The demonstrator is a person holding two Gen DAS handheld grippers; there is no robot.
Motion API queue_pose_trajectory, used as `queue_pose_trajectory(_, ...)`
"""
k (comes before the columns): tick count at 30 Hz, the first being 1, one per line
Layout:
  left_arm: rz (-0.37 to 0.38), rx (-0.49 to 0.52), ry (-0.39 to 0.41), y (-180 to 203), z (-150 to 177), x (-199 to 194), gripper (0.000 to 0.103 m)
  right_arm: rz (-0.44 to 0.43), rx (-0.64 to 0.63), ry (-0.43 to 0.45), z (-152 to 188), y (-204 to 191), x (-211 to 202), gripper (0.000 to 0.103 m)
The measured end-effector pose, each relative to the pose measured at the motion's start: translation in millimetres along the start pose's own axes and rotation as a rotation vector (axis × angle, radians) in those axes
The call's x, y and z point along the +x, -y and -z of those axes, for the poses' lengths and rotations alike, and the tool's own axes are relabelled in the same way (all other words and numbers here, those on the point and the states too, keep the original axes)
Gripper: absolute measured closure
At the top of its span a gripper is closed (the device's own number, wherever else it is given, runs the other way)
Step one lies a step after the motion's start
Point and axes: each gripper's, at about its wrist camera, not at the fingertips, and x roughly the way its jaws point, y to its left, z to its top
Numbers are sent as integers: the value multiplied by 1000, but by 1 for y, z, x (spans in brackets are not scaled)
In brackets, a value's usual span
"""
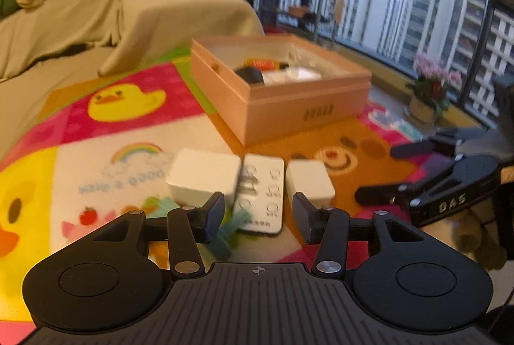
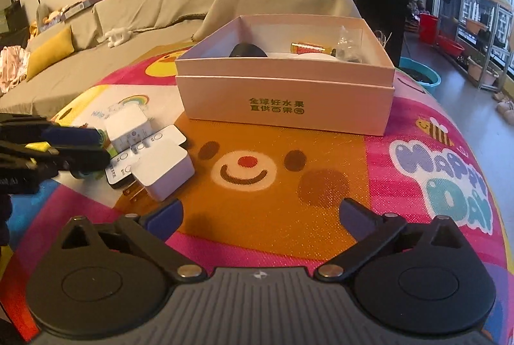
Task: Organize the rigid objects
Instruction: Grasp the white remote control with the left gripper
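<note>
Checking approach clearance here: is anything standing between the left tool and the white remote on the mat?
Nothing visible blocks it. The left tool is open, facing the white remote directly. Two white chargers flank the remote, one on the left, one on the right, leaving a narrow lane.

Home living room, covered sofa [image 2: 135, 14], children's play mat [image 2: 417, 152]

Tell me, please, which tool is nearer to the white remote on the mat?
Left. The left tool hangs open right over the remote, between the two chargers. The right tool is open farther off, over the bear face.
</note>
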Motion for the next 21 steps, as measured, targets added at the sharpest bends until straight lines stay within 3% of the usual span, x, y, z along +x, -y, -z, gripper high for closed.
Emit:
queue_pose_trajectory(7, -58, 54, -53, 9, -4, 24, 52, -7, 6, 3, -1, 1, 1, 0)
queue_pose_trajectory(11, -29, 58, -46, 13, -7, 31, 59, -10, 3, -1, 0, 2, 0, 0)
queue_pose_trajectory(17, 38, 135, -86, 30, 0, 18, 59, -4, -52, -32, -1, -2, 2, 0)
queue_pose_trajectory(21, 38, 146, -128, 34, 11, -1, 59, 2, -79, -35, 1, -5, 1, 0)
